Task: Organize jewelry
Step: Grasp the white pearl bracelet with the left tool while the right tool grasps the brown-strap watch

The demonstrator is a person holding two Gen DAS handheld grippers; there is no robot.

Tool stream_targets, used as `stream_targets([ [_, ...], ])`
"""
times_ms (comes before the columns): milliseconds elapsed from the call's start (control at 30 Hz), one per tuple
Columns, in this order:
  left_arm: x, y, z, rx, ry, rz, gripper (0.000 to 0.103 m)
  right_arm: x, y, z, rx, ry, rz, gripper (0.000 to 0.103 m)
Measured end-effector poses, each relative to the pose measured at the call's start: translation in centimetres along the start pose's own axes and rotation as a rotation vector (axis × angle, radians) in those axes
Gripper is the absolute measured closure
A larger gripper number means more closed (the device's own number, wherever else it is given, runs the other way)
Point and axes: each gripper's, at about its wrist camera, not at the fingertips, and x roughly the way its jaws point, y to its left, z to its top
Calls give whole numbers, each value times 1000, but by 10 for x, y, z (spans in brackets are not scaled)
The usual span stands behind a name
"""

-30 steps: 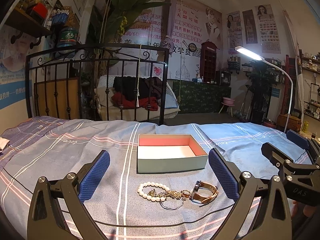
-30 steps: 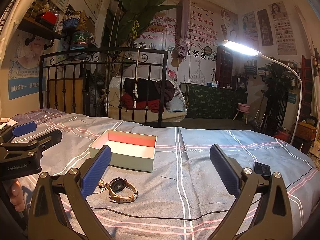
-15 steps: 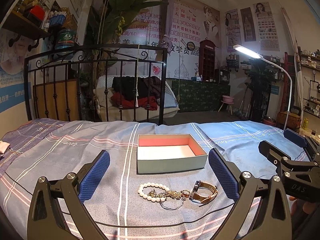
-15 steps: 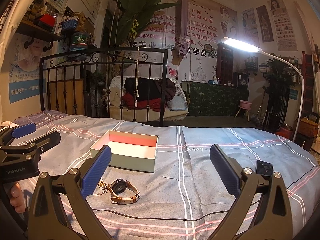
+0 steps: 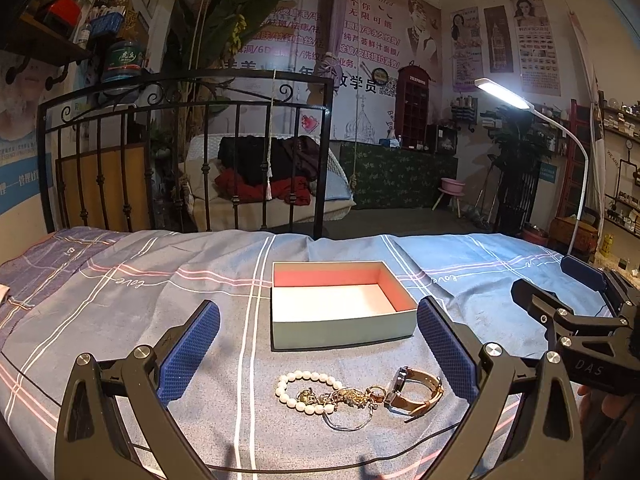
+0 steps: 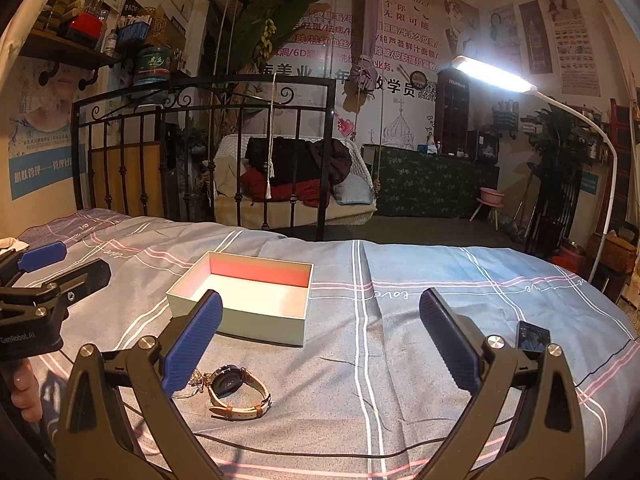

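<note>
I have both grippers hovering low over the bed (image 5: 100,280), fingers spread wide and holding nothing. The jewelry lies in a row at lower centre of the left wrist view: the pearls (image 5: 306,392), a tangle of chain (image 5: 348,400) touching them, then the watch (image 5: 416,392) at the right end. That row runs side to side across the frame, squarely between the left gripper (image 5: 318,344) fingers and just below them. The open box (image 5: 340,328) sits just behind the row, nothing in it.

In the right wrist view the watch (image 6: 236,390) lies at lower left, beside the left finger (image 6: 192,344), not between the pair; the rest of the row is mostly hidden behind that finger. The right gripper (image 6: 320,344) points past it at bare sheet.

So I judge the left one better placed: it is level, aimed at the box, and needs only to dip down onto the row.
</note>
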Motion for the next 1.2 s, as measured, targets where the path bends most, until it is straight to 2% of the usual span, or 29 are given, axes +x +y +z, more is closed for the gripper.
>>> stream_targets([
  [167,15,6,2,0,89,-8,6,23,2,4,-24,48,26,6],
  [367,49,12,-15,81,352,-40,7,52,1,-12,-3,216,139,7],
  [500,75,19,-34,90,462,-40,8,75,0,-34,11,313,191,29],
  [667,98,46,-33,-31,505,-22,11,94,5,-51,26,370,225,31],
  [733,112,55,-33,-75,550,-27,15,99,8,-55,20,379,233,31],
  [800,128,60,-36,-86,602,-26,31,103,10,-58,20,387,239,31],
  [867,143,62,-42,-81,655,-13,41,106,12,-58,26,396,244,31],
  [933,151,61,-49,-56,692,-9,44,108,13,-60,28,403,244,31],
  [1067,151,45,-57,84,699,-6,45,115,12,-64,32,427,246,31],
  [1133,151,39,-60,125,693,-7,50,119,14,-68,29,444,257,31],
  [1200,150,34,-60,143,681,-26,66,122,19,-70,15,460,268,31],
])
